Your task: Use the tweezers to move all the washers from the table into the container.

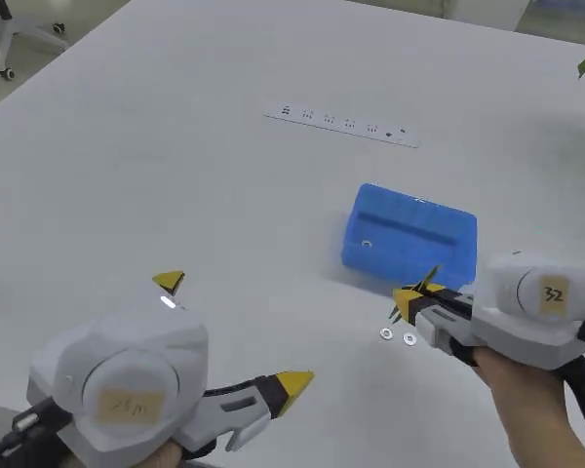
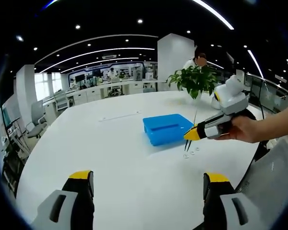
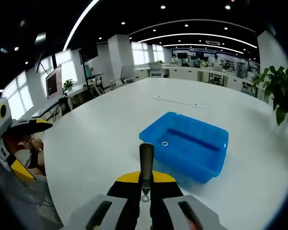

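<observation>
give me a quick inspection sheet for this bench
surface: white table, no stains seen
job's things: blue container holding one washer; two loose washers on the table beside it; tweezers in the right hand-held gripper
clutter: white marked strip beyond the container
grippers: left hand-held gripper open, holding nothing; right hand-held gripper shut on the tweezers
cables: black cable behind the left hand-held gripper
surroundings: potted plant, office chair, open office
</observation>
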Tool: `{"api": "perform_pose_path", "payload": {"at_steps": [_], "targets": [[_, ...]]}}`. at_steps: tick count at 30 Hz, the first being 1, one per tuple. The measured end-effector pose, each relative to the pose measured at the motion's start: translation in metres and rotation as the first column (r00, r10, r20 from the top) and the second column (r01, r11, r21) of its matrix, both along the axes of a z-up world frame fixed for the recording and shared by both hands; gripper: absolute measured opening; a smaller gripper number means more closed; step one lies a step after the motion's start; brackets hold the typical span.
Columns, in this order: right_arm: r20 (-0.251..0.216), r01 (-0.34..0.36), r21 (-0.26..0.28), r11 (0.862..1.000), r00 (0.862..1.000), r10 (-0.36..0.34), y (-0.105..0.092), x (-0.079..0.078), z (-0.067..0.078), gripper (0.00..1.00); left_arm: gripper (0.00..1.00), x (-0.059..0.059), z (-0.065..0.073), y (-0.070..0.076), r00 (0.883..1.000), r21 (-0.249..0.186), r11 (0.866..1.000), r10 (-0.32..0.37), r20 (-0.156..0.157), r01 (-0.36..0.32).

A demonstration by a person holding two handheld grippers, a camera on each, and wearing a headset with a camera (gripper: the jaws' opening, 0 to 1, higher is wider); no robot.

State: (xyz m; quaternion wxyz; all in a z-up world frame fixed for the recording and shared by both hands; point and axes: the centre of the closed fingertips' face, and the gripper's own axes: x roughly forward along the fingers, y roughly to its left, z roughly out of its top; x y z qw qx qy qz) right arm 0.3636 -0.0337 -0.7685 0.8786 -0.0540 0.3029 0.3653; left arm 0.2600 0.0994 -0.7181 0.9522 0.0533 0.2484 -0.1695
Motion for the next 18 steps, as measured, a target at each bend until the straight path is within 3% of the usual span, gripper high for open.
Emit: {"api": "perform_pose_path", "payload": {"at_steps": [8, 10, 14, 18], "targets": [[-0.02, -0.009, -0.018, 1.0, 1.0, 0.009, 0.004, -0.001, -0.013, 0.02, 0.95, 0.003, 0.004, -0.014, 0.998, 0.017, 0.998, -0.064, 0.007, 0.064], [-0.018, -0.01, -0.031, 0.999, 1.0, 0.009, 0.003, -0.002, -0.017, 0.02, 0.94, 0.01, 0.007, -0.021, 0.996, 0.023, 0.996, -0.089, 0.013, 0.089], [-0.005, -0.003, -0.02, 1.0, 1.0, 0.003, 0.003, -0.001, -0.013, 0.02, 0.93, 0.032, 0.026, -0.041, 0.987, -0.034, 0.988, -0.148, 0.068, 0.151], [0.003, -0.002, -0.022, 1.0, 1.0, 0.002, 0.002, -0.002, -0.013, 0.02, 0.78, 0.056, 0.043, -0.063, 0.972, -0.075, 0.973, -0.209, 0.104, 0.217]]}}
